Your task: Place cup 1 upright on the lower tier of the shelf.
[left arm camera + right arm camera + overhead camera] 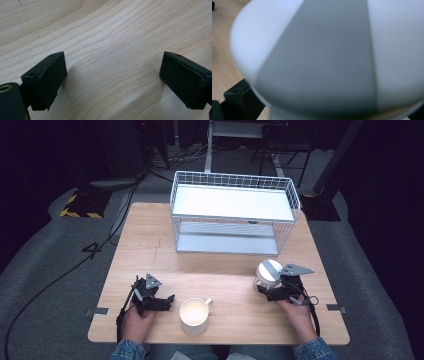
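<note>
The right gripper (268, 284) is sitting near the right edge of the desk (150, 240), toward the front, with the person's hand behind it. Its jaws are closing around a jar (267, 275) with a white lid crossed by a grey stripe. In the right gripper view the jar (317, 62) is looming very close and blurred, its lid spreading over the frame, with one black jaw showing at the lower left just beside the jar's side. The other jaw is lying hidden behind the lid, so the grasp is reading as clenched on the jar mainly from the high view, where the jar is sitting tight against the gripper's front.

The left gripper (167, 301) is resting near the front left of the desk, held low in the person's other hand. In the left gripper view its jaws are standing wide apart, released, with bare wood (112, 50) between them and nothing in the gap.

A white mug (194, 315) is standing upright near the front edge, between the two grippers, closer to the left one, its handle pointing toward the right.

A white wire rack (232, 215) with two shelves is standing at the back edge, well apart from both grippers.
</note>
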